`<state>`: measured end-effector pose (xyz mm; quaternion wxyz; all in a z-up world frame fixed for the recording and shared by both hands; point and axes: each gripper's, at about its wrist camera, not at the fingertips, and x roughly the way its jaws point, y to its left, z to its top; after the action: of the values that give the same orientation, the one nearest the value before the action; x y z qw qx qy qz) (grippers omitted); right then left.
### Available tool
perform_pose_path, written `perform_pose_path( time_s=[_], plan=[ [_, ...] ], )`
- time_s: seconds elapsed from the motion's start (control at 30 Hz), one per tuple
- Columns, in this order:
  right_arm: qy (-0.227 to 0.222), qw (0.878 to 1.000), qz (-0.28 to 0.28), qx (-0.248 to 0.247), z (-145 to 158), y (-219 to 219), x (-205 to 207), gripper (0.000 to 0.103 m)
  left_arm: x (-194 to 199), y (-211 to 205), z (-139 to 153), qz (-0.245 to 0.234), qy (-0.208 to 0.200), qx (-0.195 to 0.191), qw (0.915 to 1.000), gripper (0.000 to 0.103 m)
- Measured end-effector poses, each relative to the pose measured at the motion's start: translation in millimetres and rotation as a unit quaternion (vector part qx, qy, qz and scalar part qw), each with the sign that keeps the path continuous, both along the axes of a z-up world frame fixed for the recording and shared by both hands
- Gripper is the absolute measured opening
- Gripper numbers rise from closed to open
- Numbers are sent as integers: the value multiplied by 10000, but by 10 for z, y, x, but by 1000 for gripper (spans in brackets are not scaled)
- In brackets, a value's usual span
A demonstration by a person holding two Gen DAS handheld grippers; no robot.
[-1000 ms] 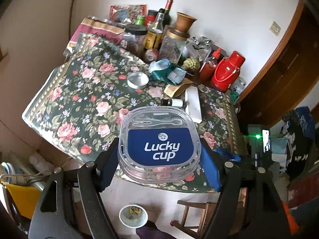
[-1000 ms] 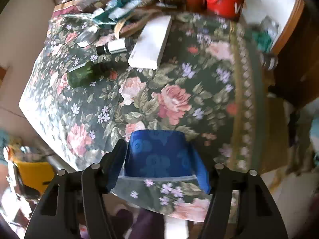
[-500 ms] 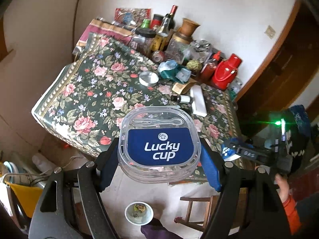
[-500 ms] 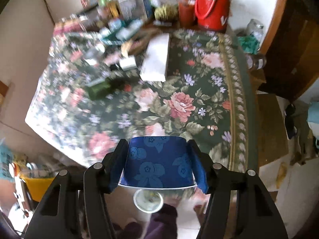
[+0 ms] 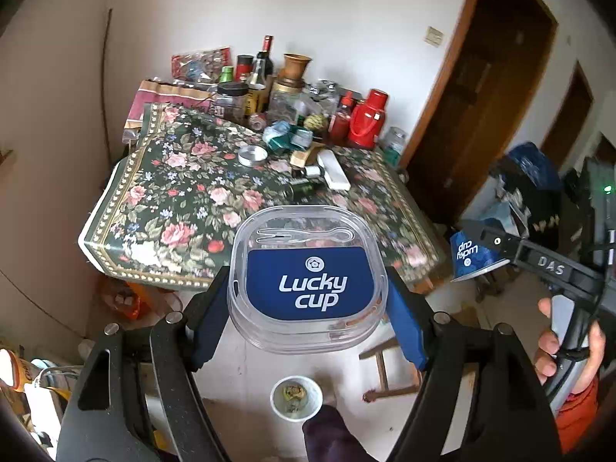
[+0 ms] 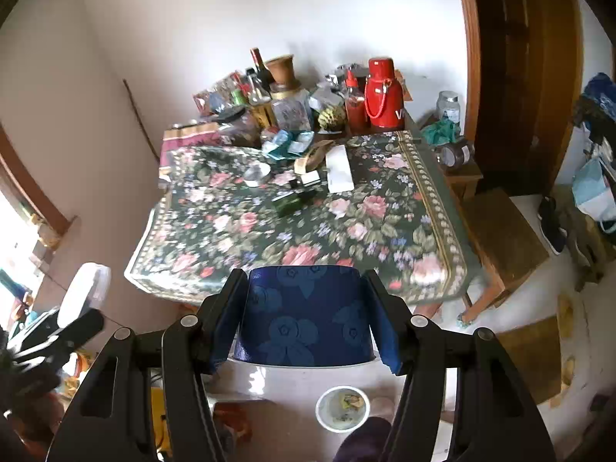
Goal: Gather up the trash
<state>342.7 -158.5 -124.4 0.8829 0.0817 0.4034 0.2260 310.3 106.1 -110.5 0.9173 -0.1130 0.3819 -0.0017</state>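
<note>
The clear Lucky cup lid (image 5: 308,281), light and slippery-looking, is pinched at its side rims by the left hand-held gripper (image 5: 308,296). The right hand-held gripper (image 6: 308,319) squeezes the thin blue cup (image 6: 306,315), both held off the tabletop's (image 6: 423,177) near edge.

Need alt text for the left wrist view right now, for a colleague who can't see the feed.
The left gripper clamps a clear Lucky Cup lid above the floor, short of the floral-clothed table. A white cup holding scraps sits below; the right gripper holds a blue cup.
</note>
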Motion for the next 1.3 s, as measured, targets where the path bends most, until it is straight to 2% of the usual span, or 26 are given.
perform_pose_path(
  time_s=[0.13, 0.3, 0.57, 0.7, 0.87, 1.0, 1.17, 1.3],
  plan=[
    [-8, 9999, -76, 78, 1, -50, -397, 57, -307, -80, -51, -245, 77, -36, 9997, 74],
    [225, 9996, -186, 38, -105, -150, -689, 57, -457, -206, -157, -517, 273, -68, 9983, 74],
    [737, 9971, -148, -124, -554, -216, -801, 57, -513, -401, -552, -647, 673, -145, 9955, 74],
    [1131, 9934, -53, -194, -961, -234, -768, 57, -422, -511, -955, -588, 1108, -156, 9920, 74],
    [1716, 9847, 143, -257, -1611, -272, -665, 57, -298, -591, -1502, -320, 1559, -291, 9868, 74],
    [2050, 9778, 290, -317, -2085, -258, -566, 57, -222, -645, -2044, -118, 1869, -284, 9819, 74],
    [2264, 9717, 461, -497, -2674, -169, -427, 57, -213, -611, -2680, 81, 2221, -245, 9747, 74],
    [2361, 9683, 580, -564, -3101, -75, -314, 57, -244, -485, -3296, 301, 2551, -280, 9660, 74]
  ],
)
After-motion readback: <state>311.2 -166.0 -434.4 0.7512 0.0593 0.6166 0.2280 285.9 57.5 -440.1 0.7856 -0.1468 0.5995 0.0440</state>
